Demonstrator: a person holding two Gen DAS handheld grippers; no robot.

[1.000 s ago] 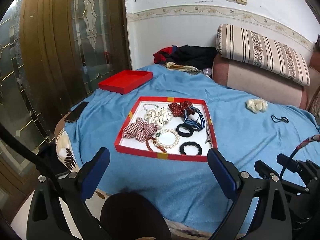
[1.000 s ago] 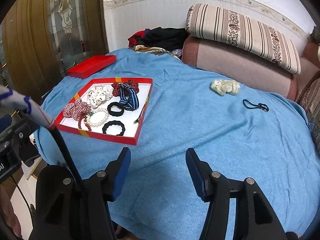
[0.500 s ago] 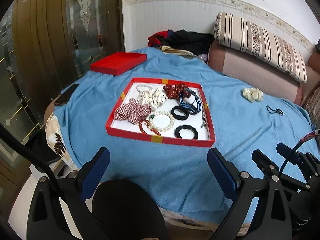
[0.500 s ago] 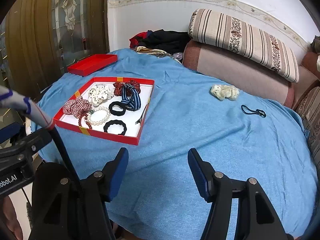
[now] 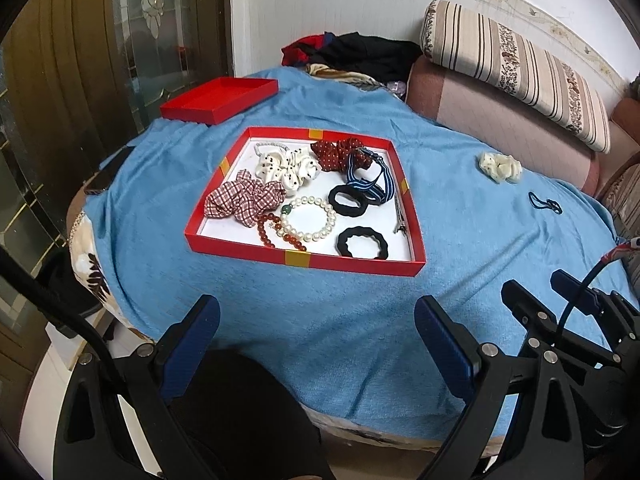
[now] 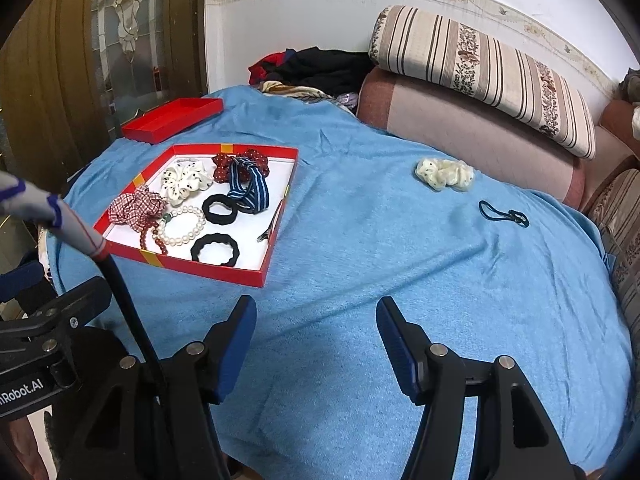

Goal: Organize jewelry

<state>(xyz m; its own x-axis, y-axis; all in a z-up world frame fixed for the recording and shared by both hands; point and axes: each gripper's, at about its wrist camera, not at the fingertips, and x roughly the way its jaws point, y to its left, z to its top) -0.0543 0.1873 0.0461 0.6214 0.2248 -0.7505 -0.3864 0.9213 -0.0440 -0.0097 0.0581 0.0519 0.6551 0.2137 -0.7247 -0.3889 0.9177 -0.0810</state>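
The left hand-held gripper (image 5: 316,336) hangs released over the near edge of the bench, its blue-padded jaws wide apart with nothing between them. The right hand-held gripper (image 6: 316,332) is likewise spread and empty above bare cloth.

A sky-blue terry cloth (image 6: 400,280) covers the round bench. At about eleven o'clock from the right hand-held gripper, twelve o'clock from the left one, lies a shallow red cardboard tray with a white floor (image 5: 360,266). In it lie a red-and-white checked scrunchie (image 5: 240,200), a white dotted scrunchie (image 5: 286,166), a dark red dotted scrunchie (image 5: 334,152), a blue striped band (image 5: 370,186), two black elastic hair rings (image 5: 362,242), a white pearl bracelet (image 5: 308,218), a red bead bracelet (image 5: 266,234) and a slim metal clip (image 5: 400,220).

Beyond the tray, at eleven o'clock, sits its red cardboard lid (image 5: 220,98). Well apart on the cloth, at one o'clock from the right hand-held gripper, lie a cream dotted scrunchie (image 6: 444,174) and a thin dark blue elastic loop (image 6: 502,212).

Behind the bench stand a brown-pink sofa (image 6: 460,132) with a striped cushion (image 6: 480,68), heaped dark clothes (image 6: 320,66), a white wall (image 6: 320,20) and a wooden door with patterned glass (image 6: 120,40).
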